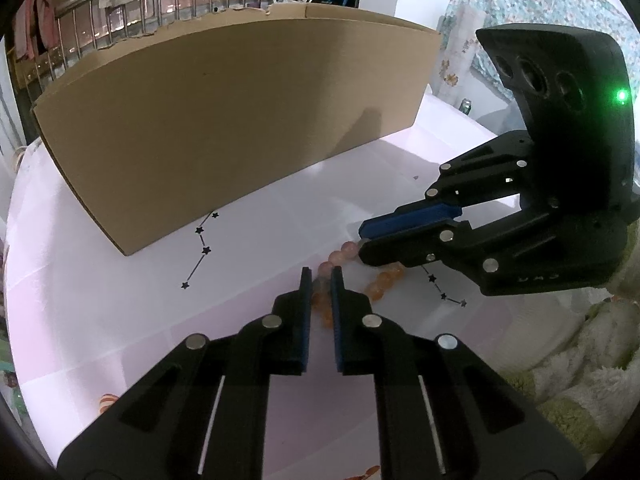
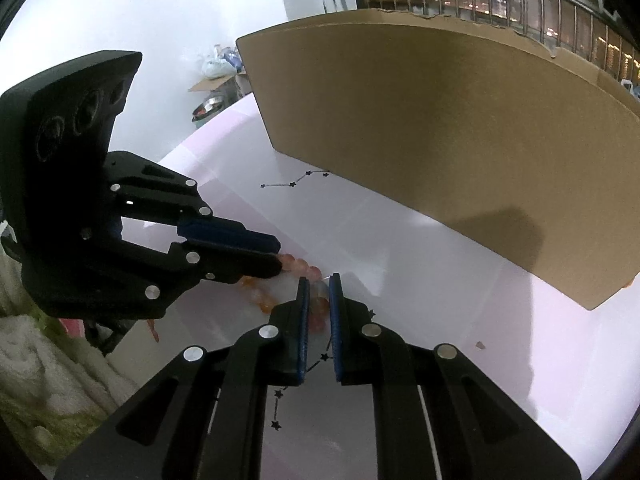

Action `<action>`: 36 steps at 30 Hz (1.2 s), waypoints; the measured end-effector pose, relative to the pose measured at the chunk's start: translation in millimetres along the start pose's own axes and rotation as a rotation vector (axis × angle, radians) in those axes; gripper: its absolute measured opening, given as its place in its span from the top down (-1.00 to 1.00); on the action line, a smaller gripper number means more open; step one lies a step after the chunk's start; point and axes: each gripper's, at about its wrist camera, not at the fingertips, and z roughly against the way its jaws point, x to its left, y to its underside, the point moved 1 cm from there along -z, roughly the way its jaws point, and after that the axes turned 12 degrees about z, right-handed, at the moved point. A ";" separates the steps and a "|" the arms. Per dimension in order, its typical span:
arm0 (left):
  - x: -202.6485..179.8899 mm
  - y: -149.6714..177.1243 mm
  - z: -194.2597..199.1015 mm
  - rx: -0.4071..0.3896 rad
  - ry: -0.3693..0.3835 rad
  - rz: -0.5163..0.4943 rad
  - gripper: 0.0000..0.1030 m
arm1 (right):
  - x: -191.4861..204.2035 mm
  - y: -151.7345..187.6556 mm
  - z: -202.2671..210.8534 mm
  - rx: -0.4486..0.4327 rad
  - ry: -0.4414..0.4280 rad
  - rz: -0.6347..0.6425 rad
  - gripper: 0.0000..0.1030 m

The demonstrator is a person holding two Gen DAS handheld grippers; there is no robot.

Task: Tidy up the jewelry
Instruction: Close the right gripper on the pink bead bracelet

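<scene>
A tall brown cardboard box stands on the white table top printed with small black stars and walls off the whole far side, so nothing passes beyond it at table height. Between the box's front face and the two black grippers lies an open strip of bare table. The left gripper and the right gripper converge on the same spot, tips near each other over the strand of orange-pink translucent beads, leaving little room between them. A cream fluffy towel-like fabric crowds the table's near edge beside the right gripper. The table to the left of the left gripper is open.
</scene>
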 end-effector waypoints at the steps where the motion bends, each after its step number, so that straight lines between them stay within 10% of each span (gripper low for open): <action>1: 0.5 -0.3 0.5 0.001 -0.002 0.004 0.84 | 0.4 0.3 0.4 -0.003 0.001 0.000 0.81; 36: -13.6 -5.9 39.0 -0.101 -0.042 -0.026 0.84 | 10.9 -6.4 43.3 -0.107 0.050 0.035 0.81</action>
